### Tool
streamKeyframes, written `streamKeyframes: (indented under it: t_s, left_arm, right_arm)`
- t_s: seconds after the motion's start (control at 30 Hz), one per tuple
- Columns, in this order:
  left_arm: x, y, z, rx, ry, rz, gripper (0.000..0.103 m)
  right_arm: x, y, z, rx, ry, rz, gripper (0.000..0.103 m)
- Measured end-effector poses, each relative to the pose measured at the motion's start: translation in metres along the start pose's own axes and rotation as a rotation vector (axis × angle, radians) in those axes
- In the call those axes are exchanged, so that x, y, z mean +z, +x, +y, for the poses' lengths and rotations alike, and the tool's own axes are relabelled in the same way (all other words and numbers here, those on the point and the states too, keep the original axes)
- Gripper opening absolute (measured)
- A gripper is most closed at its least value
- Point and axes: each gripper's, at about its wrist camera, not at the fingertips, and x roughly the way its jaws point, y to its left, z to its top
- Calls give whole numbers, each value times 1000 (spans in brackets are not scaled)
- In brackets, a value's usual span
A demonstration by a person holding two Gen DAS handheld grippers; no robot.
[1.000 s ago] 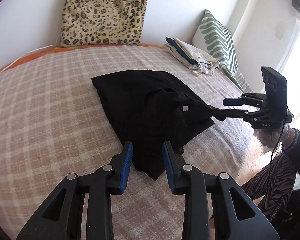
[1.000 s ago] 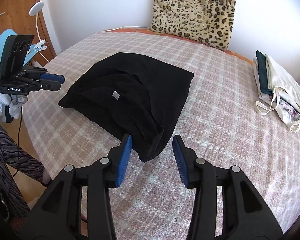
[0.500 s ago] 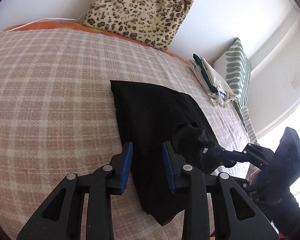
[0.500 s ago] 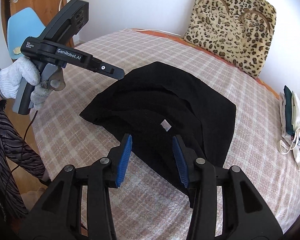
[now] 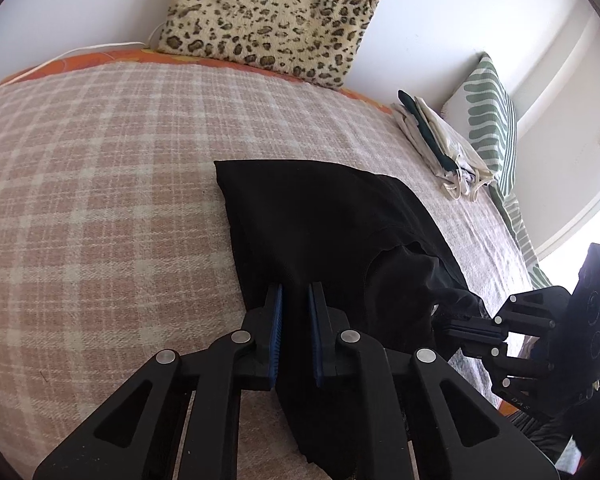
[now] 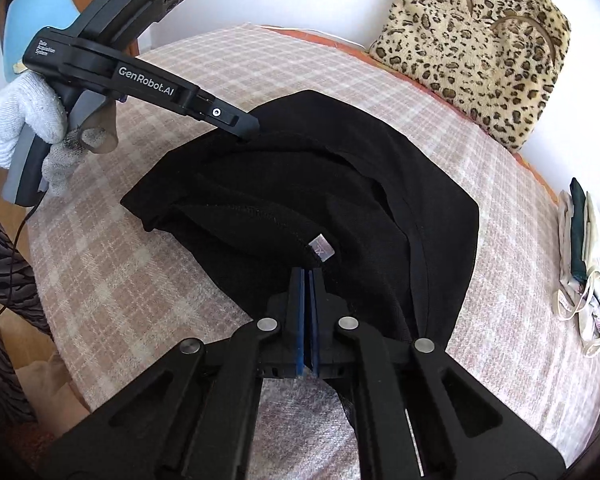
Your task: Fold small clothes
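Right wrist view, rumpled black garment (image 6: 300,200), right gripper (image 6: 306,280) pinching it, left gripper (image 5: 295,304) jaws narrowly spread

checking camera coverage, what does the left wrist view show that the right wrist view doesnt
Only the left wrist view shows the green striped pillow and the left gripper's gap over the cloth. Only the right wrist view shows the blue chair, the white-gloved hand, the garment's label and the right gripper's pads pressed together. Both show the black garment, leopard cushion, folded pile and checked blanket.
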Motion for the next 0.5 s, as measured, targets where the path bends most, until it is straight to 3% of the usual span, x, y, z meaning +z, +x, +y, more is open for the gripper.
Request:
streamKeyframes:
  t_s: [0.17, 0.2, 0.27, 0.3, 0.5]
  left_arm:
    - [6, -6, 8, -14, -45, -35, 9]
    - [7, -7, 11, -30, -68, -38, 9]
    - [10, -7, 15, -49, -107, -44, 9]
    - [11, -7, 16, -54, -114, -48, 9]
    - [16, -4, 8, -68, -110, -49, 9]
  right_arm:
    - [-12, -30, -4, 107, 23, -31, 3]
    - [-12, -33, -6, 92, 36, -43, 3]
    - [-10, -30, -6, 39, 29, -43, 34]
    - [-9, -27, -5, 23, 12, -46, 38]
    - [1, 0, -5, -14, -25, 13, 38]
